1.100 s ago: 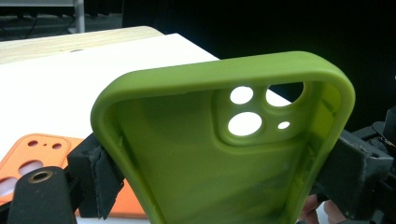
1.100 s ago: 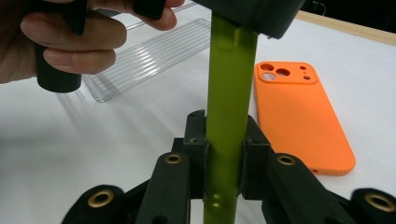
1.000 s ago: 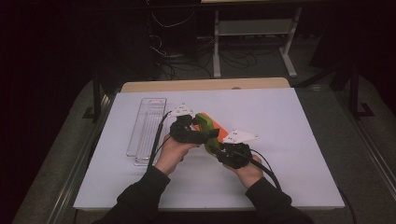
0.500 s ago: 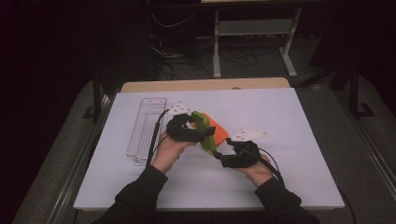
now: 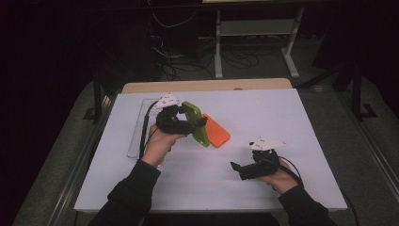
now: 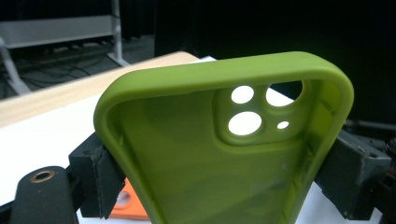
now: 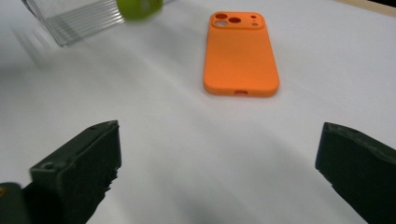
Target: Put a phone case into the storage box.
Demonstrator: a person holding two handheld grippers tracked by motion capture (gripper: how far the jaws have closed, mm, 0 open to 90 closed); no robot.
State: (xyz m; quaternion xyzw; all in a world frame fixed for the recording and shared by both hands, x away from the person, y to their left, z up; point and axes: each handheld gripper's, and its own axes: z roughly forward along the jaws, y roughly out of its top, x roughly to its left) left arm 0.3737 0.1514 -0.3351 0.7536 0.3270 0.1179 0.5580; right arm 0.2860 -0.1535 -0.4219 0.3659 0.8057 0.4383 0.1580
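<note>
Green phone case (image 5: 196,123) sits clamped in the left gripper (image 5: 181,123), lifted off the tabletop (image 5: 301,117) toward its ten o'clock part in the high view. In the left gripper view the jaws press on the green phone case (image 6: 224,154) from both long sides, its open inside facing the camera and the camera cut-outs at the upper end. Its long axis runs away from the hand, roughly toward five o'clock in the high view.

The orange phone case (image 5: 217,133) lies flat on the tabletop just beyond and under the green one, at about four o'clock from it. Whether the two touch I cannot tell. In the right gripper view the orange phone case (image 7: 240,53) lies back side up, straight ahead at twelve o'clock, its long axis pointing away from the jaws and its cut-out end farthest off.

The right gripper (image 5: 240,168) hovers low over the tabletop near five o'clock, well apart from both cases. Its jaws have just been opening, and they stand wide with nothing between them.

A clear plastic tray (image 5: 138,136) lies along the tabletop's nine o'clock edge, beside the left hand.

My judgement is that the free right gripper is the one placed to reach for the orange case, which lies at about eleven o'clock from it in the high view.
</note>
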